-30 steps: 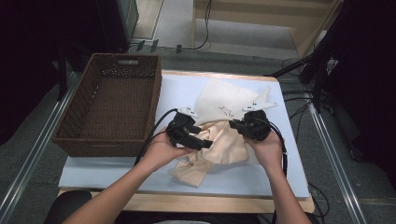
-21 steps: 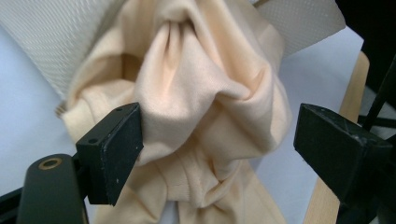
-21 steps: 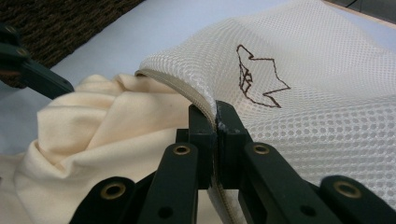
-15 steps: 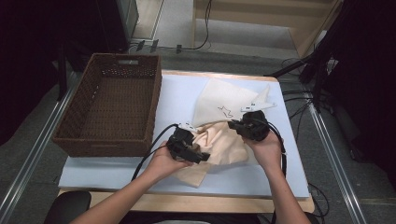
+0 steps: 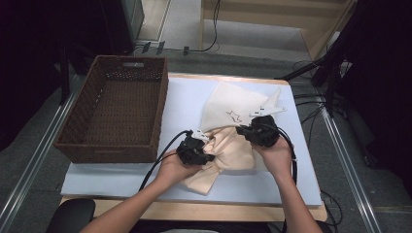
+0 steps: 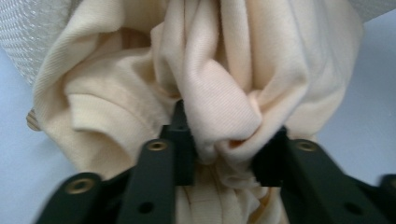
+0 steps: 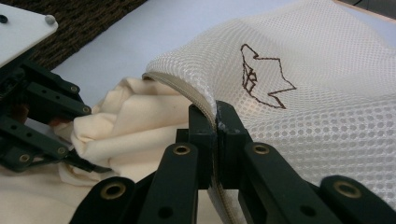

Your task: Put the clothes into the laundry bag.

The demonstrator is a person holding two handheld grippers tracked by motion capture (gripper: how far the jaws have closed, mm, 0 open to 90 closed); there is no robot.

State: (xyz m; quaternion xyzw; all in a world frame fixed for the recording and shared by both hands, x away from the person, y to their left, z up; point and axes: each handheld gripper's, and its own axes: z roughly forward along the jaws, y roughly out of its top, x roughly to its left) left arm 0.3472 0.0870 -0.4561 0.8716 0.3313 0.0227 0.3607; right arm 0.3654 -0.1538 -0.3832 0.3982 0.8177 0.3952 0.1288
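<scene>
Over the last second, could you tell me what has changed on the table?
The left gripper came down toward the near edge and its jaws have just been closing on a bunch of the cream garment. The right gripper stayed put, shut on the rim of the mesh bag. The basket did not move.

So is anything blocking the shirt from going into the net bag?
Nothing visible blocks it. The right tongs pinch the net bag's rim and hold its mouth open. The left tongs have just been closing on a bunched fold of the cream shirt, which already sits partly inside the mouth.
</scene>
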